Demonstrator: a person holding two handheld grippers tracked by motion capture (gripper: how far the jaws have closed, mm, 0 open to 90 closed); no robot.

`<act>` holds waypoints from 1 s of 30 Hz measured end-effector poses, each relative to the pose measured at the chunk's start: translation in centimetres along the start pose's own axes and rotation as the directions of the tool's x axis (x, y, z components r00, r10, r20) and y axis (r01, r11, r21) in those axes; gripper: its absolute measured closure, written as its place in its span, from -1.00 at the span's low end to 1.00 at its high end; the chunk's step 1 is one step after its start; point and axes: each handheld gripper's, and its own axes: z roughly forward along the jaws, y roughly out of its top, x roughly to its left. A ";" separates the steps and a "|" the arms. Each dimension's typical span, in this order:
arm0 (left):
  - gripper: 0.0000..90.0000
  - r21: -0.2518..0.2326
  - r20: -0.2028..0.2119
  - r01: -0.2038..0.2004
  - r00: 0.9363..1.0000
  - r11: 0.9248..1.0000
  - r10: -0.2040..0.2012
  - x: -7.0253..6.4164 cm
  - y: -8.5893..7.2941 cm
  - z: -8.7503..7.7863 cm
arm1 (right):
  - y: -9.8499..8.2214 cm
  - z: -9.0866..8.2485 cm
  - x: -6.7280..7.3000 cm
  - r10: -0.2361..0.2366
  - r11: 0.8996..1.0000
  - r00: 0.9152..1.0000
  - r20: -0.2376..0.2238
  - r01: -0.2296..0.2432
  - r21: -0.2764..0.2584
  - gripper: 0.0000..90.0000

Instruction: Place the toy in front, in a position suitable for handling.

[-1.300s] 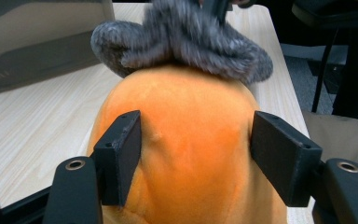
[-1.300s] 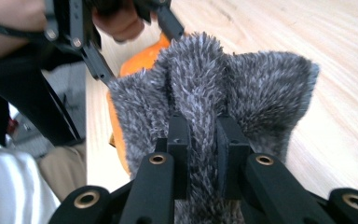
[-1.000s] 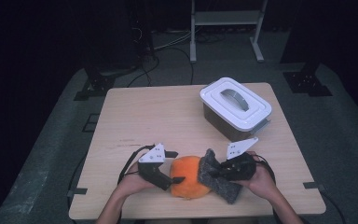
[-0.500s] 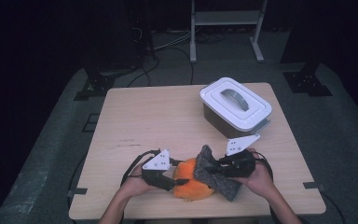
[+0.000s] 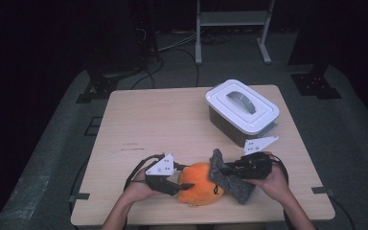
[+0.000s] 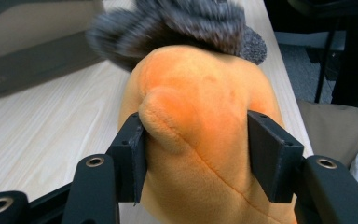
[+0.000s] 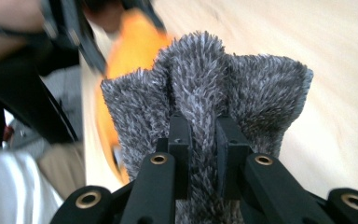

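1. Two claws work one toy: the left claw (image 6: 196, 158), jaws just closing, pinches the round orange plush toy (image 5: 199, 183) at the tabletop's (image 5: 163, 120) near edge.
2. Right claw (image 7: 198, 140) stays pressed onto its grey fuzzy fabric cap (image 7: 205, 102).
3. Pulling apart might slip the soft plush or tear the seam.

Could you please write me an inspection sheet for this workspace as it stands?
Surface: light wooden table, bare around the things.
Job's things: round orange plush toy at near edge; grey fuzzy cloth piece against its right side.
Clutter: lidded white plastic box, far right.
Grippers: left gripper has just been closing, fingers now pressing the toy; right gripper shut on the cloth.
Cables: black cable by left hand.
Surroundings: dark floor, metal stand behind.
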 end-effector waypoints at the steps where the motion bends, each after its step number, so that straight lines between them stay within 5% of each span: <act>1: -0.03 0.002 0.000 -0.007 1.000 1.000 0.007 -0.1 0.1 0.0 | 0.5 0.2 0.2 -0.011 1.000 1.000 -0.008 0.011 -0.019 0.74; 7: -0.03 0.001 -0.003 0.001 1.000 1.000 -0.001 0.0 -0.1 0.0 | 0.4 1.2 0.5 -0.025 1.000 0.999 -0.022 0.025 0.003 0.74; 14: -0.03 0.006 -0.018 0.079 0.997 0.997 -0.079 0.8 -1.0 -0.4 | -1.7 0.4 -0.3 0.007 0.995 1.000 0.019 -0.009 0.095 0.74; 18: -0.04 0.014 -0.017 0.111 0.994 0.994 -0.111 1.2 -1.3 -0.5 | -1.6 0.2 -0.1 0.017 0.997 1.000 0.025 -0.019 0.072 0.73; 19: -0.04 0.010 -0.019 0.125 0.992 0.992 -0.125 1.3 -1.6 -0.5 | -0.8 0.1 0.6 -0.011 0.999 1.000 0.020 0.010 0.030 0.73; 25: -0.04 0.015 -0.030 0.119 0.992 0.993 -0.119 1.4 -1.5 -0.5 | -0.5 1.4 0.9 -0.035 0.998 0.999 -0.008 0.035 0.047 0.73; 30: -0.03 0.014 -0.046 0.120 0.992 0.993 -0.119 1.3 -1.1 -0.5 | -1.2 0.8 0.3 -0.014 0.997 1.000 0.028 0.012 0.081 0.73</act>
